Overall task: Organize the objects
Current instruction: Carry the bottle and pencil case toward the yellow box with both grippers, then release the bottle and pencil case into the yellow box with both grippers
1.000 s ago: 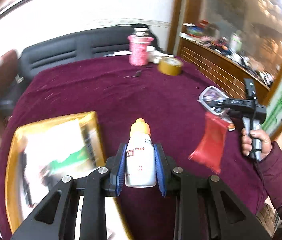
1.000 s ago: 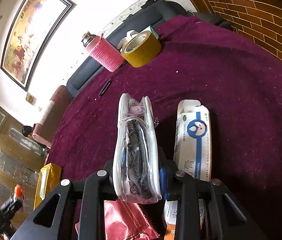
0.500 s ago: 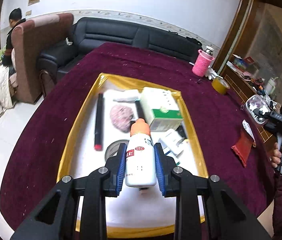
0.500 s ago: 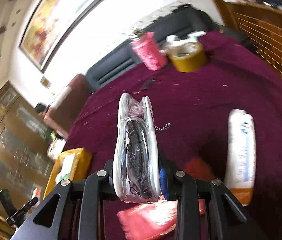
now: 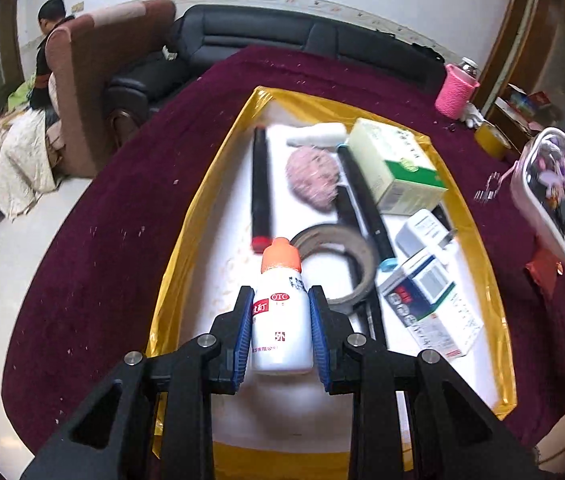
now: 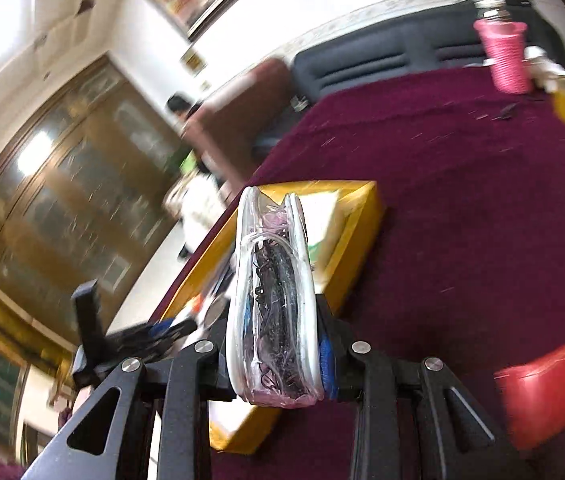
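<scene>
My left gripper [image 5: 281, 312] is shut on a white bottle with an orange cap [image 5: 281, 300], held over the near part of a gold-rimmed tray [image 5: 186, 240]. In the tray lie a black tube with a red end [image 5: 260, 188], a pink fluffy ball [image 5: 314, 178], a tape ring [image 5: 342, 256] and several boxes [image 5: 398, 164]. My right gripper [image 6: 276, 344] is shut on a clear zip pouch full of dark bits [image 6: 274, 300], held edge-on above the cloth beside the tray's corner [image 6: 358, 236]. That pouch [image 5: 554, 196] also shows at the right edge of the left wrist view.
A maroon cloth [image 5: 122, 208] covers the round table. A pink cup [image 5: 454, 94] and a yellow tape roll [image 5: 490, 140] stand at the far side. A red packet [image 6: 550, 396] lies near the right gripper. A black sofa [image 5: 282, 36] and a seated person [image 5: 42, 40] lie beyond.
The left gripper has swung left from the open cloth to above the tray and sunk a little. The right gripper has lifted the pouch and swung left, away from the white box toward the tray.
</scene>
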Demonstrator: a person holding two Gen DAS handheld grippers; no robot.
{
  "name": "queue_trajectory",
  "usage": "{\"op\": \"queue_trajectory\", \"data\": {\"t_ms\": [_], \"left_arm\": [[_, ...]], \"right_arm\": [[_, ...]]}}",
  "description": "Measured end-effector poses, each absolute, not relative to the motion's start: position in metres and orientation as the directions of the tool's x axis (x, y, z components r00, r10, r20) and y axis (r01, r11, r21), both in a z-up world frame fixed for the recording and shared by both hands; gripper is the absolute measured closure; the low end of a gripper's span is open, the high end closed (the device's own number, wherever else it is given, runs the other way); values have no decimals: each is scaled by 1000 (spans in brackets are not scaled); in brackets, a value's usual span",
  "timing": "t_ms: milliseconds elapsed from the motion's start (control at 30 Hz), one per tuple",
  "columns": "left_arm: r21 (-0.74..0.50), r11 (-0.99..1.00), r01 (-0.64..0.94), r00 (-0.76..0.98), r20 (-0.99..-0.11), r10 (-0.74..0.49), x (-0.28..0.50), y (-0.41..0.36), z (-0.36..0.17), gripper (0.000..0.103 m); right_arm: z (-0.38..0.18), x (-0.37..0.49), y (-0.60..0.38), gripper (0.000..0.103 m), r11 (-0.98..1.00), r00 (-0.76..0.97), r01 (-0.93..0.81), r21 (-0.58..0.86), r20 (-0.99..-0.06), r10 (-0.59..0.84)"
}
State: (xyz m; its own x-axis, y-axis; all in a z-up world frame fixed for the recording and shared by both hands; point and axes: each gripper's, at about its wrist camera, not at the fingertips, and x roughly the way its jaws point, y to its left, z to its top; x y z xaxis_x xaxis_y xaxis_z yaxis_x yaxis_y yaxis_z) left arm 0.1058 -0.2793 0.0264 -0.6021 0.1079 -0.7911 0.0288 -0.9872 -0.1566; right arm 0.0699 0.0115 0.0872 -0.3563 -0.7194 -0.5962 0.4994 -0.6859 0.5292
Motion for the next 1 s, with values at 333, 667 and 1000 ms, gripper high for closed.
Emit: {"op": "queue_trajectory", "data": {"t_ms": [333, 667, 1000], "left_arm": [[-152, -988, 36, -629, -772, 95, 116, -288, 32, 76], [-241, -970, 35, -708, -691, 146, 130, -297, 61, 38], [-287, -954, 84, -708, -691, 145, 133, -311, 58, 17]], "right_arm": [[49, 100, -72, 69, -604, -178, 614, 508, -656, -734], [24, 113, -117, 69, -593, -108, 667, 451, -728, -677], [17, 118, -128, 68, -627, -169, 693, 355, -766, -621]]}}
